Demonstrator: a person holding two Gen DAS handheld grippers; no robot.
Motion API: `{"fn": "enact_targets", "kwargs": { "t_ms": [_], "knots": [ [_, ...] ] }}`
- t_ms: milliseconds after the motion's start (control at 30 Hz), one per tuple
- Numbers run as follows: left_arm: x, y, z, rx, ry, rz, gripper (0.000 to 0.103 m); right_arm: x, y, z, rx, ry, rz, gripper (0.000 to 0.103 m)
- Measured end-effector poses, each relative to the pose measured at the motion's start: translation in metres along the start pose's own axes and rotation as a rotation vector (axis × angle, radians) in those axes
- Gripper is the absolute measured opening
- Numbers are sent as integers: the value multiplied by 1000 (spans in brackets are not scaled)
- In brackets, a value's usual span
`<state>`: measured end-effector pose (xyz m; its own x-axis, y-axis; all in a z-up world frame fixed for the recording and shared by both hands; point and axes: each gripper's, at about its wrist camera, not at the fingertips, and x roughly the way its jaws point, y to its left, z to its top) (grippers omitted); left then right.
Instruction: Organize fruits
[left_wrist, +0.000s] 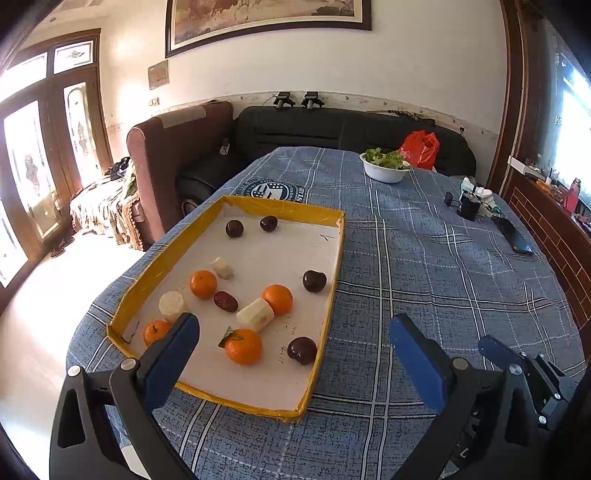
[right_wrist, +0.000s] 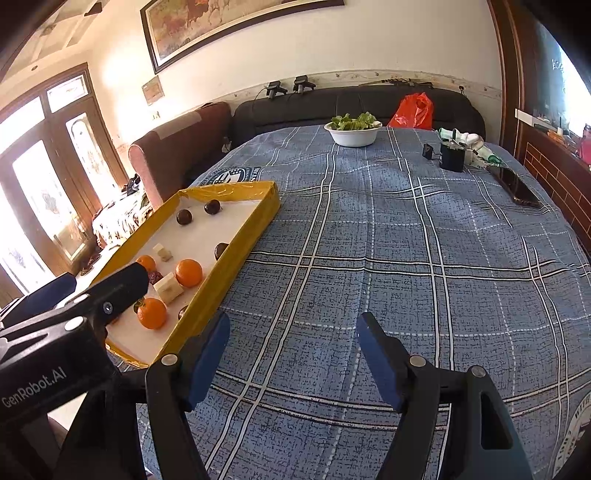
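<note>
Left wrist view: the left tool (left_wrist: 293, 332) hangs with its blue fingers spread wide and nothing between them, over the near end of a shallow yellow-rimmed tray (left_wrist: 334, 258) on a surface covered by a blue plaid cloth (left_wrist: 443, 277). Inside the tray, four oranges lie toward the near end: one with a leaf (left_wrist: 243, 346) closest, one (left_wrist: 156, 331) at the near left corner partly behind a finger, one (left_wrist: 203, 283) left of centre and one (left_wrist: 277, 298) right of centre. Three pale peeled chunks (left_wrist: 255, 314) sit among them, one touching the right-of-centre orange. A dark red date (left_wrist: 225, 301) lies mid-tray. Four dark plums are scattered: two (left_wrist: 234, 228) at the tray's far end, one (left_wrist: 314, 281) by its right wall, one (left_wrist: 302, 350) at the near right. Beyond the tray stands a white bowl of greens (left_wrist: 385, 164).

In the right wrist view, the right tool (right_wrist: 293, 338) is likewise open and empty, over bare cloth to the right of the tray. A black phone (right_wrist: 515, 186) lies far right of the tray.
</note>
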<state>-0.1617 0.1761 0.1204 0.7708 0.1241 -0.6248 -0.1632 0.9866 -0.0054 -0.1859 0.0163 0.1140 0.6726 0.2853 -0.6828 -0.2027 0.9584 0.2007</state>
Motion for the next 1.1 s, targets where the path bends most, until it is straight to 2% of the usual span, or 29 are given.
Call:
{"fn": "enact_targets", "kwargs": {
  "t_ms": [100, 267, 333, 400, 467, 633, 867, 1100],
  "knots": [
    [-19, 6, 1, -18, -91, 53, 102, -4, 2, -1, -7, -12, 2, 76],
    [-65, 17, 2, -66, -293, 204, 103, -14, 10, -3, -45, -49, -5, 77],
    [-78, 23, 1, -90, -340, 213, 103, -19, 15, -4, -68, -69, -8, 79],
    [-85, 29, -1, -111, -362, 190, 103, -22, 19, -5, -88, -83, -9, 80],
    [-86, 34, -2, -126, -355, 179, 103, -25, 23, -7, -111, -94, -9, 81],
    [-72, 36, -7, -134, -286, 205, 103, -29, 29, -9, -150, -119, -13, 86],
    [-48, 31, -10, -124, -182, 119, 103, -30, 29, -11, -169, -141, -30, 92],
    [-35, 31, -14, -118, -131, 101, 103, -20, 31, -12, -176, -118, -31, 92]
  ]
}}
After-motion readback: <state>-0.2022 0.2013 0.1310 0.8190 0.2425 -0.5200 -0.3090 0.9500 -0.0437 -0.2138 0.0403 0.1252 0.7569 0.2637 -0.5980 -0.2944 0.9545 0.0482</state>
